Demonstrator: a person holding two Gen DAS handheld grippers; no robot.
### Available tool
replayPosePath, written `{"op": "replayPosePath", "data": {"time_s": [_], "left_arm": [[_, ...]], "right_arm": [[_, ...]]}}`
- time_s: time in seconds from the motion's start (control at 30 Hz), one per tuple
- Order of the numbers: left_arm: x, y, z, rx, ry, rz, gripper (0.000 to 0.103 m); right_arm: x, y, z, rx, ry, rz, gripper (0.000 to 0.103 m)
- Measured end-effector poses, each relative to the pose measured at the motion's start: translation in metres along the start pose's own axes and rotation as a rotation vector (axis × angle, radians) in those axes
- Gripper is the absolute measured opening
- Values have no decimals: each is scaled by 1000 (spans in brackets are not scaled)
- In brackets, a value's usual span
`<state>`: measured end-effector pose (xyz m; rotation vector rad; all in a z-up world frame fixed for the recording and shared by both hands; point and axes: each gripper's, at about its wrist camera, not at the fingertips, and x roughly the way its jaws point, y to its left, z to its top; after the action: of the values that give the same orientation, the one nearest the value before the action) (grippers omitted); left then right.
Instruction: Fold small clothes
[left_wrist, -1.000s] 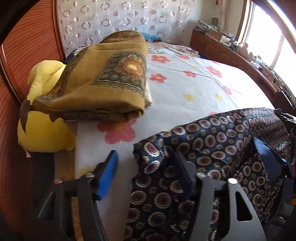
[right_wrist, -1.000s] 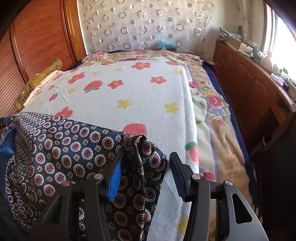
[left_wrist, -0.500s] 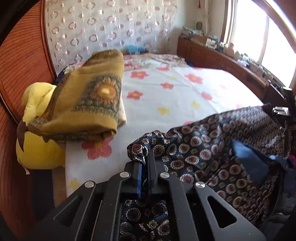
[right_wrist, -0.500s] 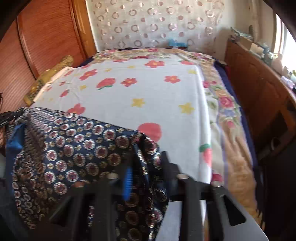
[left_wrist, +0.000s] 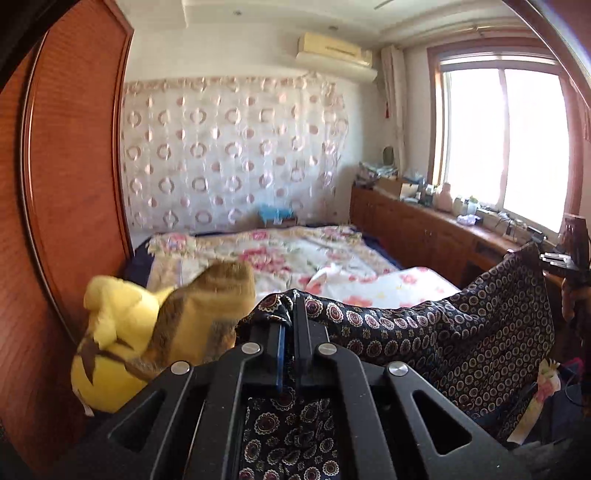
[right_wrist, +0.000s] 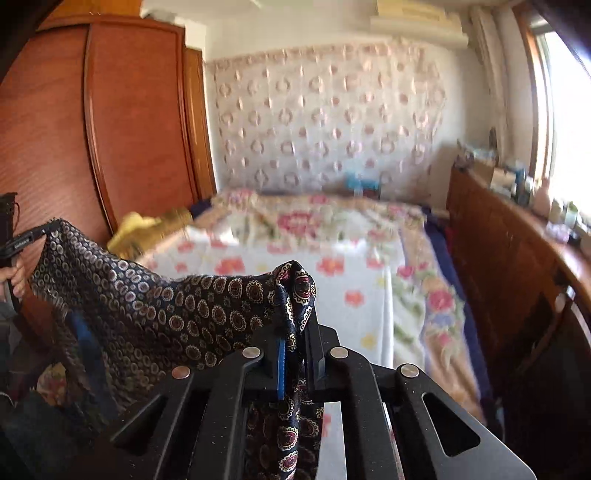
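A dark navy garment with round medallion prints (left_wrist: 436, 332) hangs stretched in the air between my two grippers, above the near edge of the bed. My left gripper (left_wrist: 290, 325) is shut on one corner of it. My right gripper (right_wrist: 295, 314) is shut on the other corner, and the cloth (right_wrist: 155, 302) sags away to the left toward the other gripper, seen at the far left (right_wrist: 22, 240). In the left wrist view the right gripper shows at the far right (left_wrist: 557, 258).
The bed (right_wrist: 354, 266) with a white flowered sheet lies ahead. A folded mustard cloth (left_wrist: 207, 314) rests on a yellow plush toy (left_wrist: 110, 350) at the bed's left. A wooden wardrobe (left_wrist: 55, 221) stands left, a wooden counter (right_wrist: 517, 258) under the window right.
Both grippers closed on the garment's corners, then lifted it off the bed. The views tilted up from the bed surface to the room.
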<state>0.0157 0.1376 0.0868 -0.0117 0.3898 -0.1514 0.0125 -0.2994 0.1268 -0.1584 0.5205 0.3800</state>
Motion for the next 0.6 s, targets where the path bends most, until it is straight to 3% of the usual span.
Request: {"op": "replayPosePath", "data": {"time_s": [0.2, 0.37, 0.47, 0.6], "left_arm": [[-15, 20, 61, 5, -123, 48, 4], [-8, 40, 102, 7, -168, 97, 4], [10, 52, 116, 15, -157, 143, 4], [62, 71, 111, -7, -72, 170, 4]], "right_arm": [[-60, 21, 79, -111, -144, -8, 7], [-74, 25, 136, -149, -219, -59, 7], [-62, 19, 162, -132, -200, -78, 7], [0, 15, 169, -102, -91, -113, 7]]}}
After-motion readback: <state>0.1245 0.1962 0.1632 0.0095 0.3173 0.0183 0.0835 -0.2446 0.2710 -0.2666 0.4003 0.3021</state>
